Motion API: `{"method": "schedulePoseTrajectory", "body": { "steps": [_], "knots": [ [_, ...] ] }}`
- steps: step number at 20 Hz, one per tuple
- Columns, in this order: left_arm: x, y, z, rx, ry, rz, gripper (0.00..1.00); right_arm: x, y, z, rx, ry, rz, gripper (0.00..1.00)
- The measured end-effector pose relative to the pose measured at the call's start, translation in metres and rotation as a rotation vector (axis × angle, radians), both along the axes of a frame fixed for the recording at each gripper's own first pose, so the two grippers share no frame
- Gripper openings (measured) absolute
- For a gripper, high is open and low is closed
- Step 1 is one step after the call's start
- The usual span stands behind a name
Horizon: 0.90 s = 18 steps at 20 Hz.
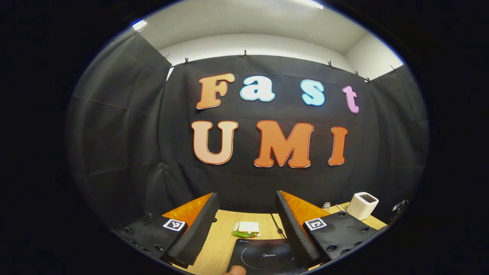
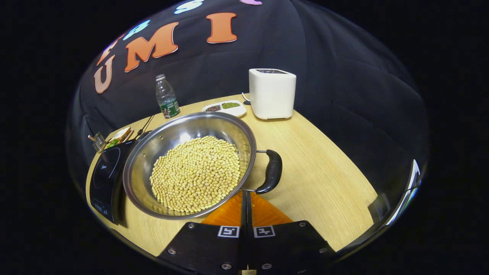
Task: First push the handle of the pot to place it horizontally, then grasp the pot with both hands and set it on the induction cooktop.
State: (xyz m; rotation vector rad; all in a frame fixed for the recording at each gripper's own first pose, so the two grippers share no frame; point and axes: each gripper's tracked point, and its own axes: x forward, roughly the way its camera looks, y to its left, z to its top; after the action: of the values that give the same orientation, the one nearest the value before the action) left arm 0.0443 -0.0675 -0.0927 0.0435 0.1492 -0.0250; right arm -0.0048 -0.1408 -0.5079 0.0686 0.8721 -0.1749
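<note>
Right gripper view is showing the right gripper [image 2: 245, 196] with its fingers pressed together, nothing between them, their tips sitting just beside the rim of the pot [image 2: 145, 168] and close to the near end of the handle [image 2: 272, 172]. The pot is resting on the table [image 2: 324, 179], a shallow steel pan holding a heap of pale beans [image 2: 196, 173]. Its handle is sticking out on the right side, curving along the rim. The pot's left edge is lying just beside the cooktop [image 2: 105, 172]; whether it is overlapping the cooktop I cannot tell. Behind the pot a bottle [image 2: 166, 96] is standing upright, with a small dish [image 2: 225, 108] of dark and green grains near it and a white box-shaped appliance [image 2: 272, 93] to the right of the dish. Past the far end of the cooktop a sandwich [image 2: 120, 135] is lying.

Left gripper view is showing the left gripper [image 1: 246, 215] held level and well above the table [image 1: 217, 244], its fingers spread wide and gripping nothing. Between them the cooktop [image 1: 265, 256] is lying flat, with the sandwich [image 1: 246, 229] just beyond it. The white appliance [image 1: 362, 205] is standing at the far right.
</note>
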Motion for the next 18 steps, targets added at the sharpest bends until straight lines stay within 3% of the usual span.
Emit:
{"method": "schedulePoseTrajectory", "body": {
  "steps": [18],
  "knots": [
    [0.023, -0.063, -0.049, 0.036, 0.055, -0.080, 0.98, 0.077, -0.040, -0.021, -0.024, 0.029, -0.036, 0.00]
  ]
}}
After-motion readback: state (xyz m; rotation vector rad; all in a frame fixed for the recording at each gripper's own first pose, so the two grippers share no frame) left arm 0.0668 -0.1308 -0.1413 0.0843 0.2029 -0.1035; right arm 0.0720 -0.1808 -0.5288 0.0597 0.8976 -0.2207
